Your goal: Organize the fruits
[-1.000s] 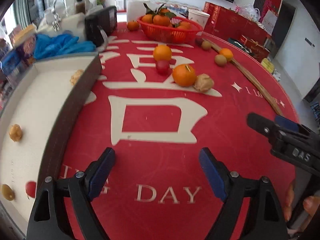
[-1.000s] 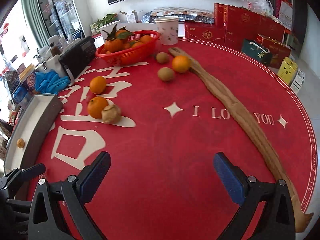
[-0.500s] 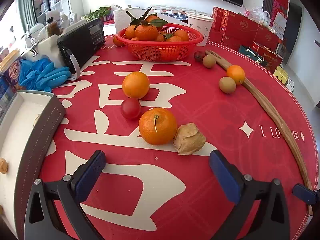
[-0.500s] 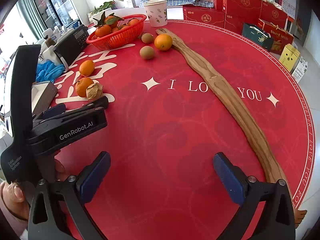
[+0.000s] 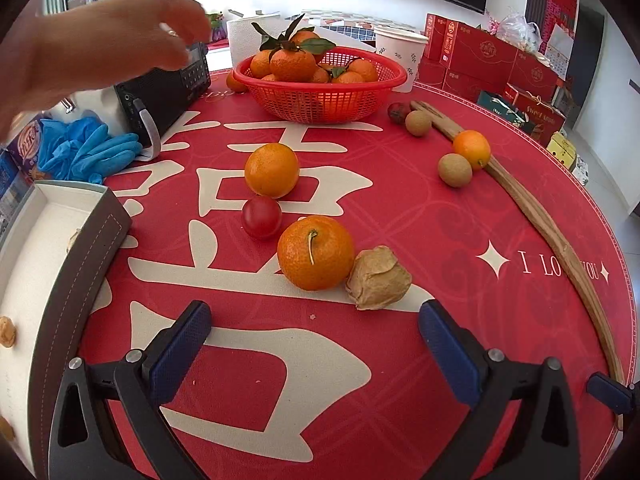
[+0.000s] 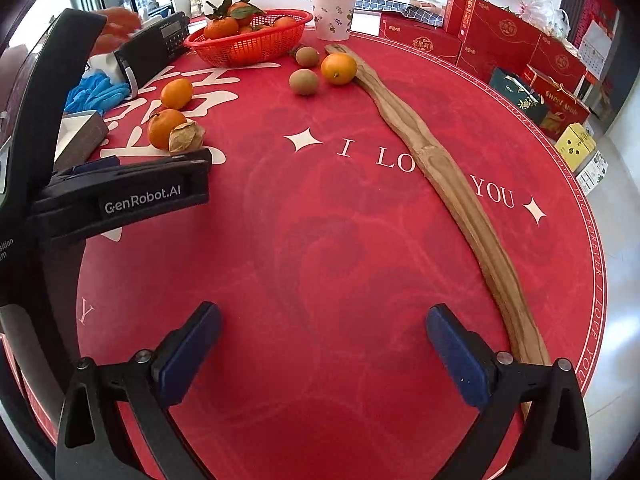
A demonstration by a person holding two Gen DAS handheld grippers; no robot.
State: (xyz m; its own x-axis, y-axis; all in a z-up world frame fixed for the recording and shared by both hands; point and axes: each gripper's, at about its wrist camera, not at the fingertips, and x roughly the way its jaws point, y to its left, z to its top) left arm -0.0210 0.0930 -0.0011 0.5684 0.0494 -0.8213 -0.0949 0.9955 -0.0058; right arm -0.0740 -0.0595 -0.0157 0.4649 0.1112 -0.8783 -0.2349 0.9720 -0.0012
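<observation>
Table: round, under a red cloth point(image 5: 400, 360) printed with large cream characters and "I LOVE YOU"; red gift boxes point(image 6: 504, 36) stacked along the far right.
Left gripper point(image 5: 316, 344): blue-padded fingers spread wide over bare cloth, nothing between them.
Right gripper point(image 6: 320, 344): likewise spread and holding nothing, low over the middle of the cloth.
Nearest fruit: a stemmed orange point(image 5: 316, 254) just ahead of the left gripper, with a papery husked fruit point(image 5: 378, 278) touching its right side.
Behind it: a small red tomato point(image 5: 261, 217) touching the orange and a second orange point(image 5: 272, 170) just beyond it.
Far right cluster: two brown round fruits point(image 5: 455, 170), a smaller orange point(image 5: 472, 149) and a dark red fruit point(image 5: 398, 112), beside the far end of a long wooden strip point(image 6: 452, 188) (it curves down the cloth's right side).
Basket point(image 5: 320, 96): red mesh, far centre, heaped with leafy oranges; a paper cup point(image 6: 334, 14) stands just behind it.
Left edge: an open grey-walled box point(image 5: 76, 276) with a white floor, several small fruits lying in it.
Far left: blue gloves point(image 5: 86, 152) and a black radio point(image 5: 168, 92).
Bare hand point(image 5: 92, 44): reaching in above the radio, blurred.
</observation>
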